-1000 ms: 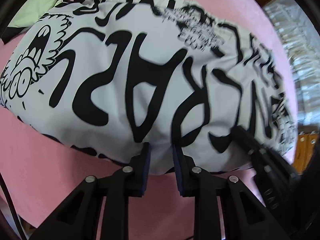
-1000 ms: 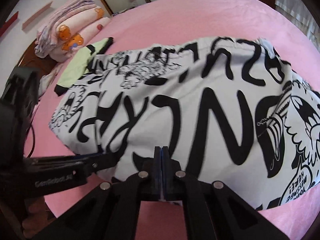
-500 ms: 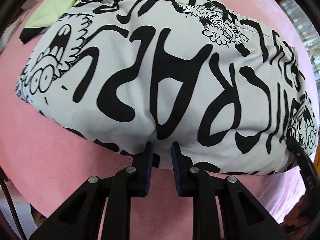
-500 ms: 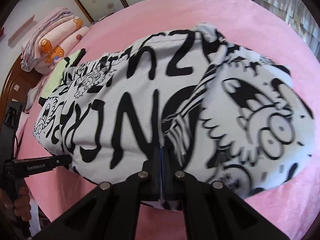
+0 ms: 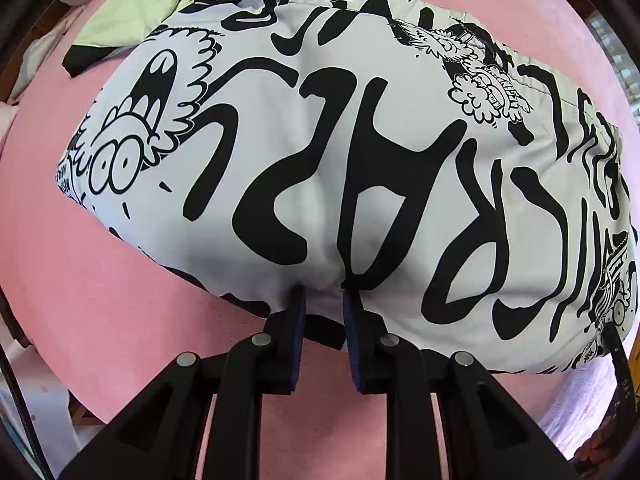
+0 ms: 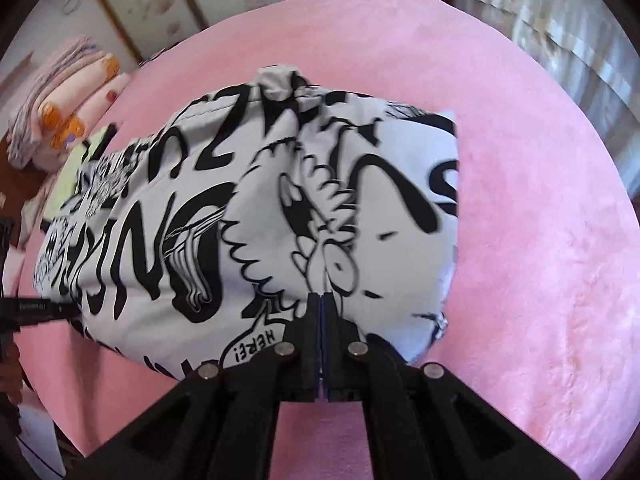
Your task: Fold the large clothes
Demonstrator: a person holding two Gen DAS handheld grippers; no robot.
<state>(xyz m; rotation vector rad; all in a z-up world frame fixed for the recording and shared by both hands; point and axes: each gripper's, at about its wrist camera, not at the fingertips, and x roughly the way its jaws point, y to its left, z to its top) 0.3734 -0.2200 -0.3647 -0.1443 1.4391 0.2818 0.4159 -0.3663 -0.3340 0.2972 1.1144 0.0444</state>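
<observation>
A large white garment [image 5: 360, 140] with black cartoon lettering lies spread on a pink bed cover [image 5: 100, 280]. My left gripper [image 5: 324, 300] points down at its near edge and is shut on a small pinched fold of the cloth. In the right wrist view the same garment [image 6: 260, 220] shows its right end, with a bunched knot of fabric at the far edge. My right gripper [image 6: 322, 296] is shut, pads pressed together, its tips resting over the near hem. No cloth shows between them. The left gripper's finger [image 6: 36, 306] shows at the far left.
A light green garment [image 5: 136, 12] lies under the far left corner of the printed one. Folded pink blankets [image 6: 68, 108] with orange bears sit at the back left. A curtain [image 6: 560, 32] hangs beyond the bed on the right. Bare pink cover [image 6: 540, 260] extends to the right.
My right gripper has slid to the right along the garment's near edge, staying shut, so the cartoon face at the right end now lies in front of it. The left gripper has kept its pinch.
</observation>
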